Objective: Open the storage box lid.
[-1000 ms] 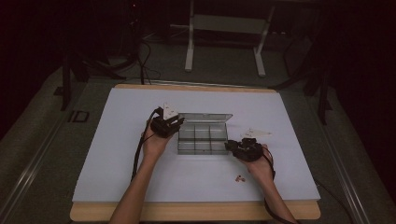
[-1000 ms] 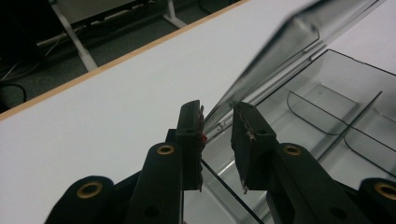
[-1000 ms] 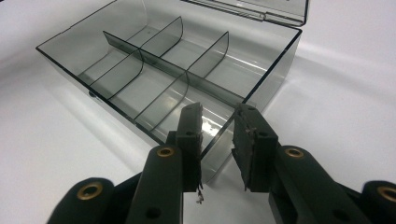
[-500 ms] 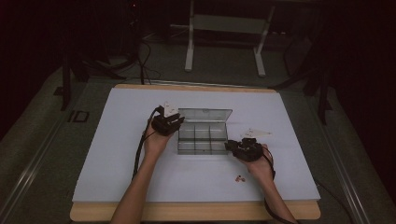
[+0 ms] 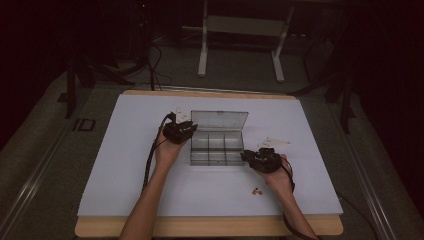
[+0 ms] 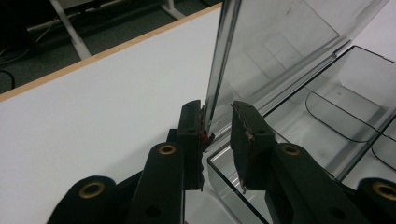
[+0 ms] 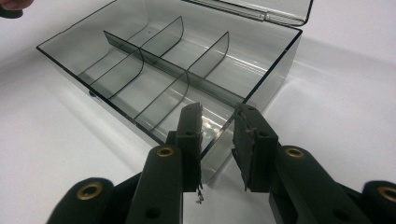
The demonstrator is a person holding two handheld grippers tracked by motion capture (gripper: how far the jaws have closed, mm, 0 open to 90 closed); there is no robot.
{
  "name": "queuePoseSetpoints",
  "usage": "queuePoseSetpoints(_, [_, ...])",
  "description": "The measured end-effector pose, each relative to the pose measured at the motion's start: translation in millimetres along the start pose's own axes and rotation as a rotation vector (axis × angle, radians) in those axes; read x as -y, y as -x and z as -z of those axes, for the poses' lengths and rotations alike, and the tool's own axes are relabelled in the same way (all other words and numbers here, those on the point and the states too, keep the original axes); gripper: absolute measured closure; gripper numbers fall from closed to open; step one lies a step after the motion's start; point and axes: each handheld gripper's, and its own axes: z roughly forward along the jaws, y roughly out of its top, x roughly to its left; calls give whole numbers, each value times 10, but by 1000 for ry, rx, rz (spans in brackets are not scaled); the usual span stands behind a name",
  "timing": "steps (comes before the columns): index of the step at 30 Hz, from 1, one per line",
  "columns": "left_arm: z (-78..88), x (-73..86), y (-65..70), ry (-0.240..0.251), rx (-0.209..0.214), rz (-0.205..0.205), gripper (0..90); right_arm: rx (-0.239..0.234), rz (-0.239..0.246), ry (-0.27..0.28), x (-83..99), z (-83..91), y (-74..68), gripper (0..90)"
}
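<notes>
A: The compartment box (image 5: 216, 148), clear smoky plastic with curved dividers inside, sat on the white table (image 5: 125, 165) between the two claws, its lid (image 5: 220, 120) swung up and leaning back on the far side. Where was the left gripper (image 5: 186, 131) against it?

B: At the box's left rear corner. In the left gripper view the lid's (image 6: 280, 51) side edge ran straight down into the gap of the left gripper (image 6: 218, 140). One pad (image 6: 201, 128) lay against that edge; the other pad stood a little off it, so the jaws were narrow and straddling the lid, not pinching it. They had not really changed their gap.

A: And the right gripper (image 5: 246, 156)?

B: At the box's near right corner. In the right gripper view, the right gripper (image 7: 217, 144) had the corner of the box (image 7: 177, 70) wall rising in front of its narrow gap. Whether the pads touched the wall I couldn't tell; nothing looked squeezed.

A: Anything in the compartments?

B: None that I could make out. Nearer to the person than the right claw, a small reddish item (image 5: 257, 190) lay on the table, too small to identify. A white tag (image 5: 276, 142) lay just beyond that claw.
</notes>
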Motion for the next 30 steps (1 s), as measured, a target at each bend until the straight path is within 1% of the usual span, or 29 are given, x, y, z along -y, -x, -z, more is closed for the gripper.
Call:
queuePoseSetpoints(3, [-15,-3,-11,1,0,8,747,0,0,0,0,0,0,725])
queuePoseSetpoints(18, [-66,7,-43,-6,1,17,752,5,2,1,1,-7,-3,717])
queuePoseSetpoints(24, [-87,10,-52,-7,1,24,753,-2,-13,2,4,-17,12,707])
queuePoseSetpoints(30, [-106,6,-66,-13,2,28,752,-1,-11,6,4,-22,4,686])
